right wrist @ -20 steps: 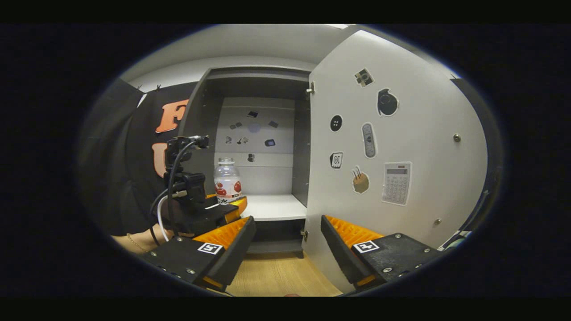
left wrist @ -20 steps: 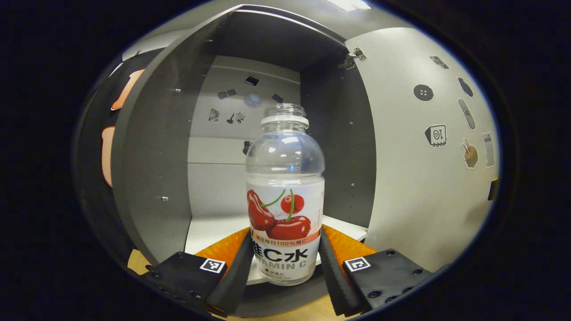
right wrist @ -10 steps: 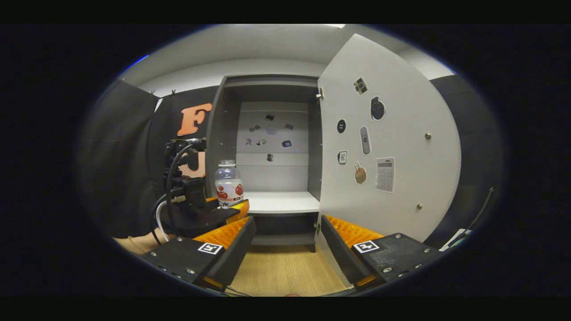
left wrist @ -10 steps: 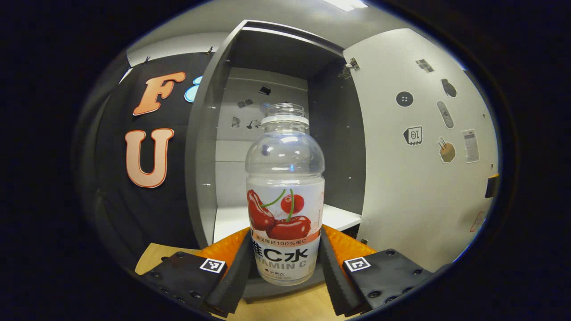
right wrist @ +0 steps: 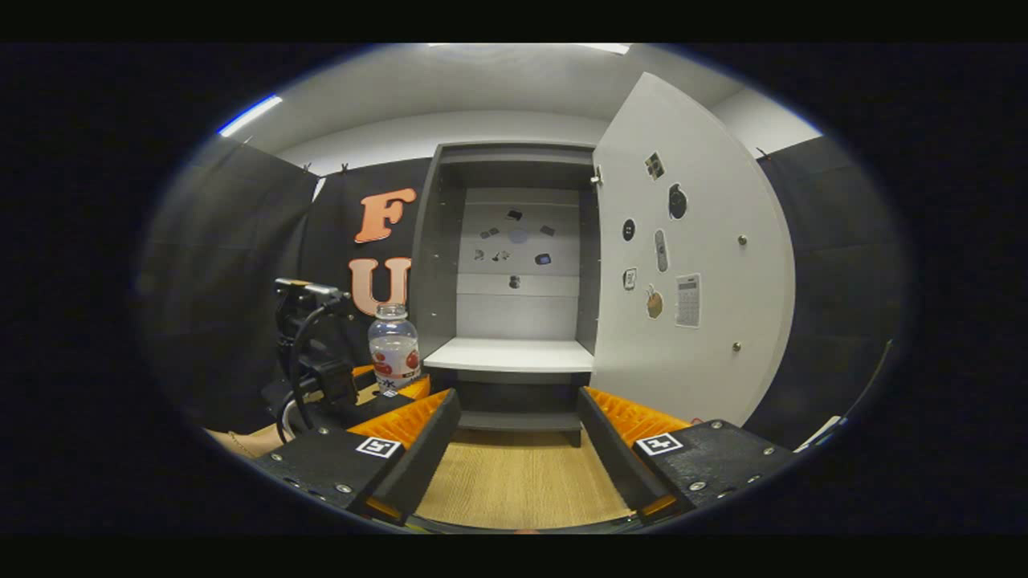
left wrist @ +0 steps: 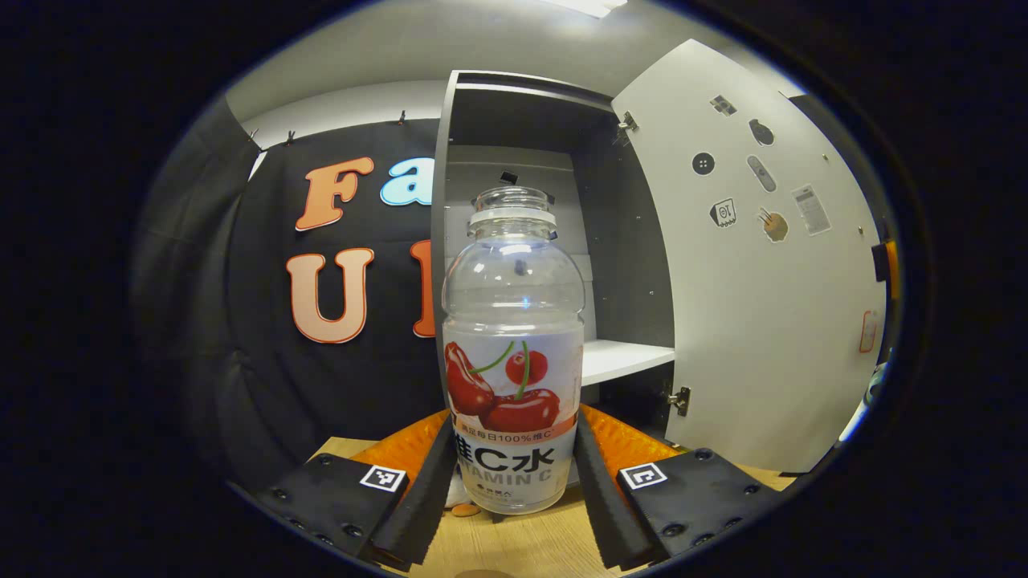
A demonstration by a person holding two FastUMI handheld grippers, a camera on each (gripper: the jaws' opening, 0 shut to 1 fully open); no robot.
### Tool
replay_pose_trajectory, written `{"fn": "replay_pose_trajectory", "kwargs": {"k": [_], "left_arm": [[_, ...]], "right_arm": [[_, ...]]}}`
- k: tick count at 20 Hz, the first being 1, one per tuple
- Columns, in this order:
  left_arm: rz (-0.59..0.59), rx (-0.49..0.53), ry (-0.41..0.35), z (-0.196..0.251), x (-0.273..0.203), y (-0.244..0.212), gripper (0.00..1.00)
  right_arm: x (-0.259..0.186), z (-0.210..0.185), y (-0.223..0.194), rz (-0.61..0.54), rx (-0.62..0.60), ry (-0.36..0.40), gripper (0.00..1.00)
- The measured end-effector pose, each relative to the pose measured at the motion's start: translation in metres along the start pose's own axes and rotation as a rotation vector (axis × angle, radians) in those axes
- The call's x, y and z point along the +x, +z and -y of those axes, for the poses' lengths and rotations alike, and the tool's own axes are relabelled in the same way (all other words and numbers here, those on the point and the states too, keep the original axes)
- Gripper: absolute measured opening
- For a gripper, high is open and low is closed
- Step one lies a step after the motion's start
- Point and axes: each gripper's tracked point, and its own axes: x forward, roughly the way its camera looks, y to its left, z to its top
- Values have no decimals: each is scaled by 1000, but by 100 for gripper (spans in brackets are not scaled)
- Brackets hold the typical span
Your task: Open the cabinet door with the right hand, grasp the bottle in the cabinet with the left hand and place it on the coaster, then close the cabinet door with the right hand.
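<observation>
One grey cabinet (right wrist: 514, 321) stands at the far wall, its single flat door (right wrist: 691, 265) swung open to the right, stickers on it. One clear plastic bottle (left wrist: 514, 353), upright, is clamped in the left gripper (left wrist: 514, 474) above the wooden table (right wrist: 514, 482), left of the cabinet. The right gripper (right wrist: 518, 437) gapes, holding nothing.

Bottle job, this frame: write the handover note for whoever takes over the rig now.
Left gripper: shut on the bottle, upright, outside the cabinet, above the wooden table.
Right gripper: open, holds nothing, facing the cabinet.
Done: cabinet door open, shelf bare, bottle out.
Left: set the bottle on the coaster, which I cannot pick out for sure, then close the door with the right.
</observation>
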Motion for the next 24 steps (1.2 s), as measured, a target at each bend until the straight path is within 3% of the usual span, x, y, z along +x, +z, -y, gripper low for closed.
{"fn": "replay_pose_trajectory", "kwargs": {"k": [8,9,10,13,17,24], "left_arm": [[-80,6,62,-36,-20,-105,82],[-82,16,58,-38,-24,-117,82],[-85,26,51,-38,-26,-131,82],[-119,42,23,-36,-31,-169,82],[-182,-16,-3,-34,-41,-207,82],[-287,-114,26,-47,-53,-263,82]], "right_arm": [[14,-15,-15,52,67,-9,91],[16,-17,-18,54,67,-12,95],[19,-18,-24,52,60,-15,91],[26,-22,-39,20,21,-30,91],[36,-38,-48,5,-18,-29,91],[43,-43,-67,-21,18,-69,91]]}}
